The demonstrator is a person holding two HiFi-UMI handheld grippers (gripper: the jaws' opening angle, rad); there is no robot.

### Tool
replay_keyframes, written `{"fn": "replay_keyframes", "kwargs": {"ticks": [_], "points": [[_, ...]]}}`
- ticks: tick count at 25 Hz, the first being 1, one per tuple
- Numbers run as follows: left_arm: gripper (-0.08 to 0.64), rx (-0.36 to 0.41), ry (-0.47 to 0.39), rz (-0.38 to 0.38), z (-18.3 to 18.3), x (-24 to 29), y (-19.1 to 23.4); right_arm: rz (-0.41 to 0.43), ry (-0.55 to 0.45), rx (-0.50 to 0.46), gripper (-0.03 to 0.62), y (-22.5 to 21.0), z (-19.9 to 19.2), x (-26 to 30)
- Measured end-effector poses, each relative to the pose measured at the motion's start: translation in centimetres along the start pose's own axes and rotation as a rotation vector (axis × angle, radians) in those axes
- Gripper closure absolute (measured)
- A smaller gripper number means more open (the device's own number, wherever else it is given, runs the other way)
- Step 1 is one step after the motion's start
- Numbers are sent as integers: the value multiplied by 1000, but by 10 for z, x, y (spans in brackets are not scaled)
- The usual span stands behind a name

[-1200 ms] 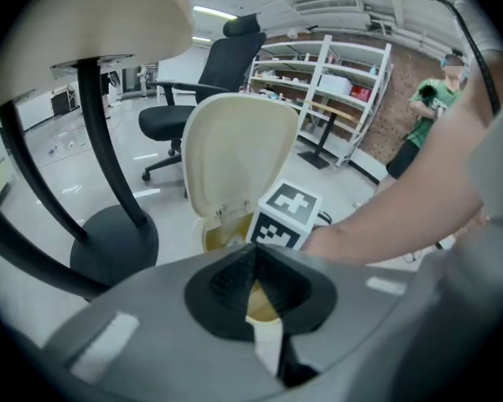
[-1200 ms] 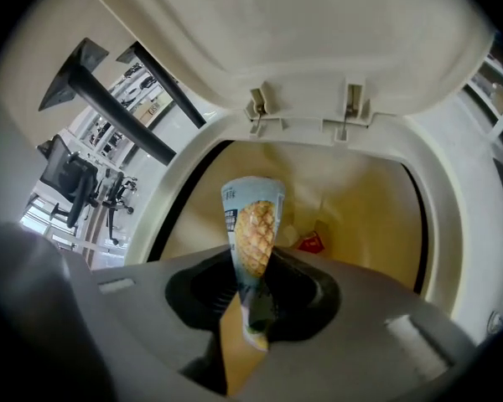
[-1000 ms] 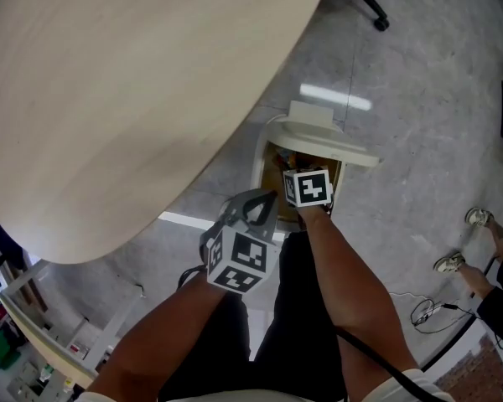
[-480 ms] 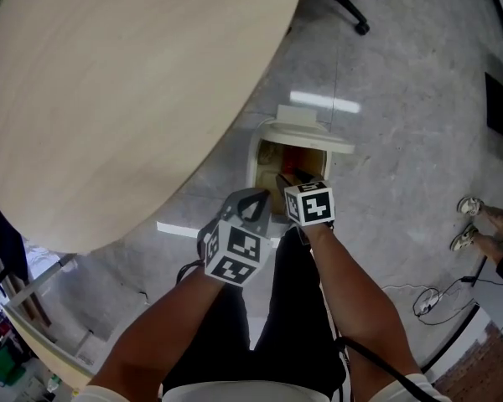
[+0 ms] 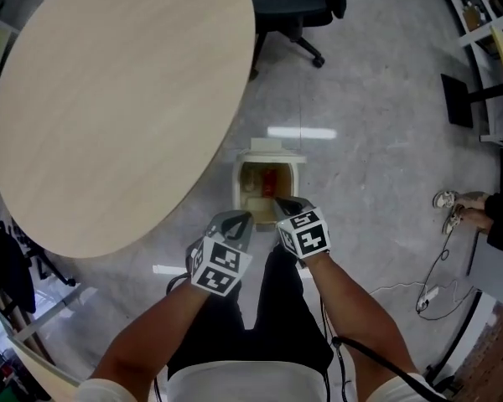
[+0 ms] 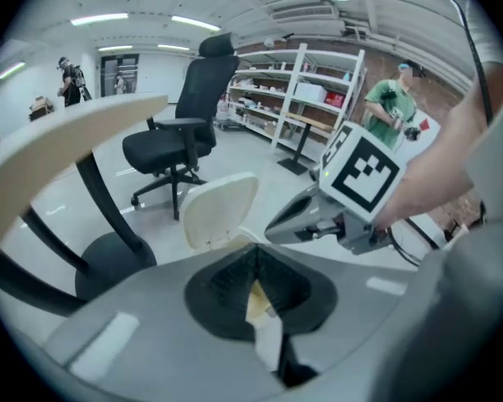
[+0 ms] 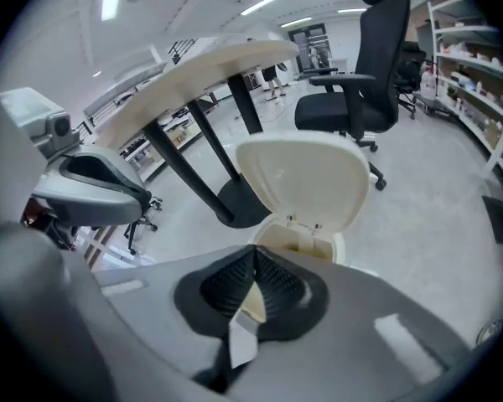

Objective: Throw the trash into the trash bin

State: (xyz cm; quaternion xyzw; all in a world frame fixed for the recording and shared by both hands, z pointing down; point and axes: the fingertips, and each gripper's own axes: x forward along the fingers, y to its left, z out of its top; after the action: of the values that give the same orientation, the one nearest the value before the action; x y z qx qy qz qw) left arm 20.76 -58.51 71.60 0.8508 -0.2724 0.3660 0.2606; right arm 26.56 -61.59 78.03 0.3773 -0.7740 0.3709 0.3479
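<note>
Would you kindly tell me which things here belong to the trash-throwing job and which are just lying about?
Belongs to the job:
- trash bin, lid up
- trash inside it
- left hand-held gripper and right hand-held gripper, both shut and empty

Just lying about:
- round table
- office chair
- floor cables
- shelves

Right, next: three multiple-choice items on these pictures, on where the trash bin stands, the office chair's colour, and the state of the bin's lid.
1. The trash bin stands: A on the floor beside the round table; B on top of it; C under it, hidden.
2. The office chair is: A red; B white; C black.
3. The bin's lid is: A shut; B tipped up, open; C lying on the floor.
Key: A, it sits on the floor by the table's edge; C, seat and back are black; B, it stands up behind the opening.
</note>
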Motion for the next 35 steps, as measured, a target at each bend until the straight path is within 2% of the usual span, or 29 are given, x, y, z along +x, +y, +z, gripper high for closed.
{"fn": "replay_keyframes", "kwargs": {"ticks": [3,7,11,13,17,22,27,32,35], "points": [[552,39,-25,-8,17,-32,-9,10,-45,-22,589,15,17,-42],[552,57,-82,16,51,-71,-9,-13,-164,-52,589,32,55,-97],[552,113,-184,24,100,-107,-14,-21,-297,3,590,41,91,-152],[552,140,-236,29,123,-131,-14,-30,-361,-1,590,51,109,-179],[552,128,-332,26,153,-174,-12,-43,-461,-20,589,74,136,-228],[552,156,-409,-49,175,-217,-37,-59,-553,-38,591,104,154,-288],[552,188,-501,-96,189,-255,-54,-89,-689,-76,591,145,164,-341],[552,211,-558,-109,191,-280,-69,-112,-761,-72,591,169,155,-369],[552,213,-612,-83,200,-300,-78,-111,-782,-141,591,177,159,-384]]}}
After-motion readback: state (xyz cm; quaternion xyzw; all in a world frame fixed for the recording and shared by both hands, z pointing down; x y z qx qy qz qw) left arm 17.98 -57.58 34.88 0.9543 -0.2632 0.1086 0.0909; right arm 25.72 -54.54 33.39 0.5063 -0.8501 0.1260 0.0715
